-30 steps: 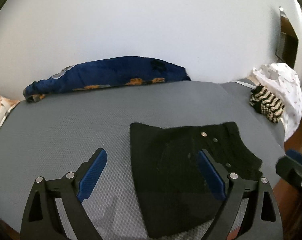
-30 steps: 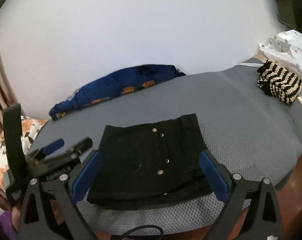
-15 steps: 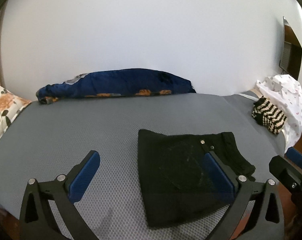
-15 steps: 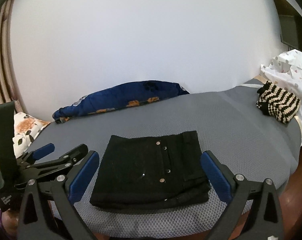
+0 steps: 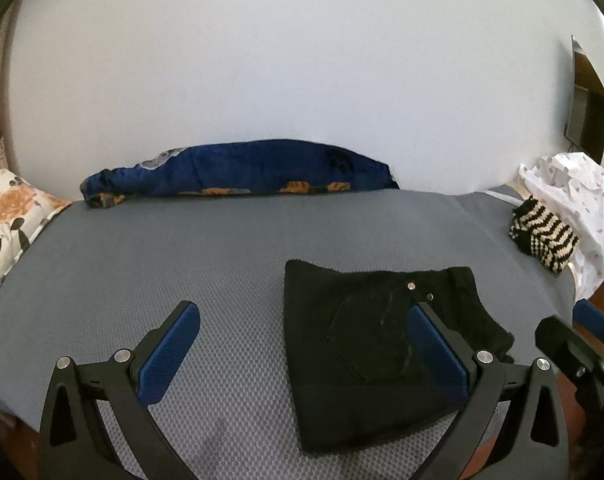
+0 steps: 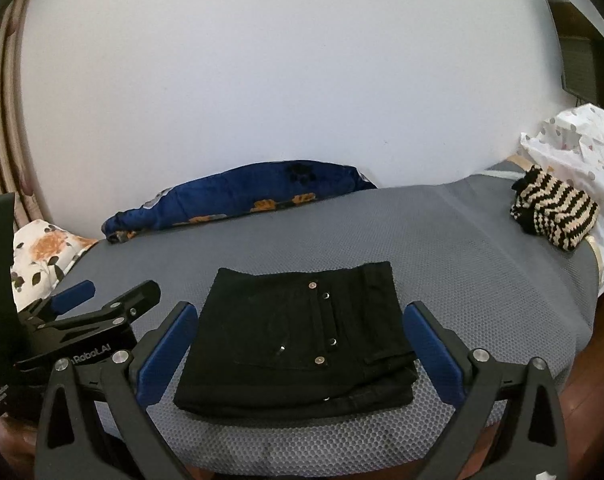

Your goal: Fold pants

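Right wrist, folded black pants (image 6: 297, 332) on mattress (image 6: 482, 272)

Both the left tongs (image 5: 304, 349) and the right tongs (image 6: 302, 348) are matte black triangular frames with silver screws and blue ribbed pads (image 5: 169, 354); white lettering marks the left tongs' side.

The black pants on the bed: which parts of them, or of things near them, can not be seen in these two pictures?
- Black pants: inner folded layers, hidden under the top layer in both views.
- Their right portion in the left wrist view, behind the left gripper finger.
- Striped knit item: what it is, too small and bunched.
- Right gripper: its base, cut by the bottom edge.
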`<state>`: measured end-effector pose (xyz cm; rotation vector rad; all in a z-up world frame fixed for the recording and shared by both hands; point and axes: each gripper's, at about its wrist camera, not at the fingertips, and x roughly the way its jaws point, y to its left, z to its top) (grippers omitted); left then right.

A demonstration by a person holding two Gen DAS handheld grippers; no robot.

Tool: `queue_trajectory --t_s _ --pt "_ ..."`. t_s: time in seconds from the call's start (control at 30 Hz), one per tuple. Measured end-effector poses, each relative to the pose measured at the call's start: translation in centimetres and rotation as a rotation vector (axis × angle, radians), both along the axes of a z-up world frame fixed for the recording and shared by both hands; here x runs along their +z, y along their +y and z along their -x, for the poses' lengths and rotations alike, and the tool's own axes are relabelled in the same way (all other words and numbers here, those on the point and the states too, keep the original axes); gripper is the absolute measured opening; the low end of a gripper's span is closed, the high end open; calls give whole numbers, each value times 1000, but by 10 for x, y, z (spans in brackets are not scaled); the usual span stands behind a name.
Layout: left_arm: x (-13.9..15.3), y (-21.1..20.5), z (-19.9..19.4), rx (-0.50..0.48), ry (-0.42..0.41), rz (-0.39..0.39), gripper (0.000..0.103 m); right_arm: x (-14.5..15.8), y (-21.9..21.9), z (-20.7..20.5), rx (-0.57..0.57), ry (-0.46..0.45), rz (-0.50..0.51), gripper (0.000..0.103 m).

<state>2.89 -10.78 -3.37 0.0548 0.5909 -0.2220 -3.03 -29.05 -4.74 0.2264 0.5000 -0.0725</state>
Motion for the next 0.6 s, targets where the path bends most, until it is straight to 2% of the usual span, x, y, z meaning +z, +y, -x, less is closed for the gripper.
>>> queue_trajectory --t_s 0.2,0.33,0.43,0.6 --pt "-10 -6 -11 -51 45 -36 103 -8 -15 -11 28 53 -70 103" --pt "-22 -5 -39 -95 152 -39 103 -16 -35 -28 79 136 -129 103" --pt "-33 1 -64 -121 234 -14 103 -28 -68 -43 100 191 -215 103" --pt "-60 10 -107 -151 371 21 103 -68 -109 -80 153 343 -277 103"
